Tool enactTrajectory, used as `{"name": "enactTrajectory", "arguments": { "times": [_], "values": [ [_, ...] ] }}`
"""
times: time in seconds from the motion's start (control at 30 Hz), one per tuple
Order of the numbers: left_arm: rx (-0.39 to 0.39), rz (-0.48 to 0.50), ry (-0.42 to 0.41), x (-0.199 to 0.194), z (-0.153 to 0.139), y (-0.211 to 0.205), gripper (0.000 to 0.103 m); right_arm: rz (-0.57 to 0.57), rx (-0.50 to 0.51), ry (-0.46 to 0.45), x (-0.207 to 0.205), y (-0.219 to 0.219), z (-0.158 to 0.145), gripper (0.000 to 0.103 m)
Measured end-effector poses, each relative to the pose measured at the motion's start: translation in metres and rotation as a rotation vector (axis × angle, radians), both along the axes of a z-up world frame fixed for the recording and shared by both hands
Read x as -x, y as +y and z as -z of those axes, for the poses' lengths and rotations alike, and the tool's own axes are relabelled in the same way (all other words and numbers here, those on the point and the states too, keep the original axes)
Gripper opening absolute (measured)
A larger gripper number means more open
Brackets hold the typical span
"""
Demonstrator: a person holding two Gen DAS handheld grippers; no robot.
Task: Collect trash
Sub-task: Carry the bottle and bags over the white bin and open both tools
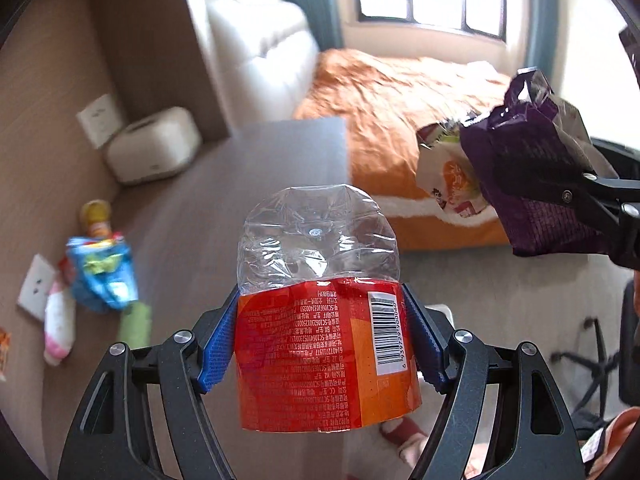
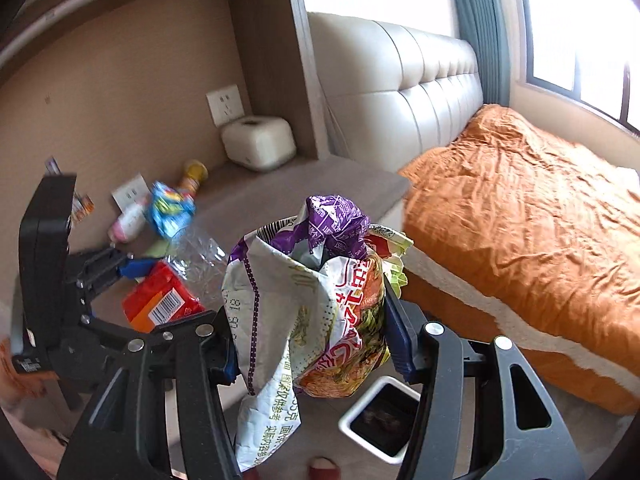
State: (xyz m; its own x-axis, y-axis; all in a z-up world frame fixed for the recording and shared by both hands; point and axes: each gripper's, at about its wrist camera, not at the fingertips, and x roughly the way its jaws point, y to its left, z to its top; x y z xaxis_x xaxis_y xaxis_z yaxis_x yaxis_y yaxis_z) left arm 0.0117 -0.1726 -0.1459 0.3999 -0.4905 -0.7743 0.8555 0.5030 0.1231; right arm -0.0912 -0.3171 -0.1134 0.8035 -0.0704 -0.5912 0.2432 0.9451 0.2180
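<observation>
Midair above a bedroom desk, the left gripper [image 1: 320,340] clamps its blue pads [image 1: 218,344] on a crushed clear plastic bottle [image 1: 320,320], squeezing the red-orange label while the crumpled base juts forward beyond the fingers. Just to its right, the right gripper [image 2: 312,316] is closed on a bundle of snack wrappers [image 2: 320,300]: a purple bag, a white one and an orange noodle packet, bunched together and sticking up between the jaws. Directly beneath that bundle, on the pale floor, stands a white-rimmed trash bin [image 2: 362,408] with a dark inside, and the toe of a red slipper [image 2: 324,472] shows near it. Farther out, more litter lies on the desk [image 1: 240,184] against the wall: a blue wrapper [image 1: 104,276], a yellow-capped container [image 1: 96,216], a small pink-and-white bottle [image 1: 60,332] and something green, blurred. A cream tissue box [image 2: 258,142] sits in the desk's corner, and an orange-covered bed [image 2: 520,216] fills the space toward the window.
</observation>
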Motion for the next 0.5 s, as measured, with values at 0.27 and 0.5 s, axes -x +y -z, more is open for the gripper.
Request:
{"name": "enactTrajectory", "arguments": {
  "times": [0.27,0.5],
  "values": [
    [-0.136,0.191,0.107,0.031,0.079,-0.069,0.073,-0.022,0.116,0.198,0.015,-0.017,0.082,0.057],
    [-0.253,0.293,0.17,0.05,0.18,-0.122,0.073,-0.06,0.023,0.357,0.008,-0.045,0.197,0.056]
  ]
}}
